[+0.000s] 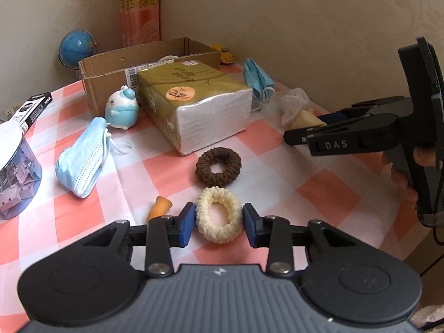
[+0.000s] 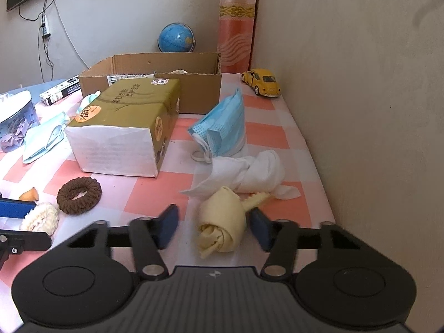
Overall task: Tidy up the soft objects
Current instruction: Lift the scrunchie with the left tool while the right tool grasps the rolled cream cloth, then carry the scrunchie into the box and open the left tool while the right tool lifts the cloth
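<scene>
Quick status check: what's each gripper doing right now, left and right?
Left gripper: pads against both sides of the cream scrunchie, gripping it on the table.
Right gripper: open around the rolled yellow cloth; a gap shows at one pad.

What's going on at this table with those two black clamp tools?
A person is tidying soft things on a checked tablecloth with two hand-held grippers. The left gripper has its pads against a cream hair scrunchie. The right gripper straddles a rolled yellow cloth, with a gap on one side. A cardboard box waits behind them.
</scene>
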The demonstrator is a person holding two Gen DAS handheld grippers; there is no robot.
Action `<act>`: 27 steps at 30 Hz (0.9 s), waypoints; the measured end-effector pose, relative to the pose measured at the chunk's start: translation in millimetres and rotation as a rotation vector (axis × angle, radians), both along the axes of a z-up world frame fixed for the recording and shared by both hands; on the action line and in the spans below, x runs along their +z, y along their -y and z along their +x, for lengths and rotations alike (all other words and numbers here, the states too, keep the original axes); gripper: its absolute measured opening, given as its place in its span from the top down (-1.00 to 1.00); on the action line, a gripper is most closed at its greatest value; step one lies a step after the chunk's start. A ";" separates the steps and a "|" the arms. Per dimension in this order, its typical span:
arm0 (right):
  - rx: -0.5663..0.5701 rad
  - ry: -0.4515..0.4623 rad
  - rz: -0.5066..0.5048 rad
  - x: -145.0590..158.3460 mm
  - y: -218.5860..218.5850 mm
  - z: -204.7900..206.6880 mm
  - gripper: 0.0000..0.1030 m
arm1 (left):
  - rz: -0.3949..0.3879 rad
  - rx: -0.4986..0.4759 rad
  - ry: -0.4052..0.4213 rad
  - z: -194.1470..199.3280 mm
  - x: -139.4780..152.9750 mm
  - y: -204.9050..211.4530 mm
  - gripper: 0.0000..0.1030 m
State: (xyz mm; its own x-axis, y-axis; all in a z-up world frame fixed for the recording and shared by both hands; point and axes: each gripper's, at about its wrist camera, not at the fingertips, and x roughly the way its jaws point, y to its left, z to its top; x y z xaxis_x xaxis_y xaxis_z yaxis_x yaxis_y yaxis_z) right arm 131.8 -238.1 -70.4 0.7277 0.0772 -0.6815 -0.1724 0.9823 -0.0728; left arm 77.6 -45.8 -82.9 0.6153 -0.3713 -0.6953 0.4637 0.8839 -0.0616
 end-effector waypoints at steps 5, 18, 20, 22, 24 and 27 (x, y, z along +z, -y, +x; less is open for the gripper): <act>0.001 -0.018 -0.016 4.2 -2.0 -4.6 0.29 | -0.020 -0.021 -0.039 1.1 2.6 -4.5 0.34; 0.020 -0.030 0.000 20.2 1.4 -27.6 0.36 | -0.020 -0.084 -0.062 -6.3 25.9 -12.4 0.35; 0.037 -0.030 0.021 29.4 1.6 -32.6 0.36 | -0.022 -0.089 -0.063 -5.1 30.3 -13.3 0.35; 0.042 -0.027 0.023 32.0 1.5 -33.7 0.36 | -0.021 -0.094 -0.062 -4.3 35.3 -15.1 0.35; 0.053 -0.027 0.029 37.7 0.4 -35.4 0.36 | -0.017 -0.098 -0.058 -2.4 41.0 -16.2 0.35; 0.077 -0.020 0.035 45.6 -1.9 -38.1 0.36 | -0.018 -0.102 -0.053 2.4 49.4 -18.9 0.35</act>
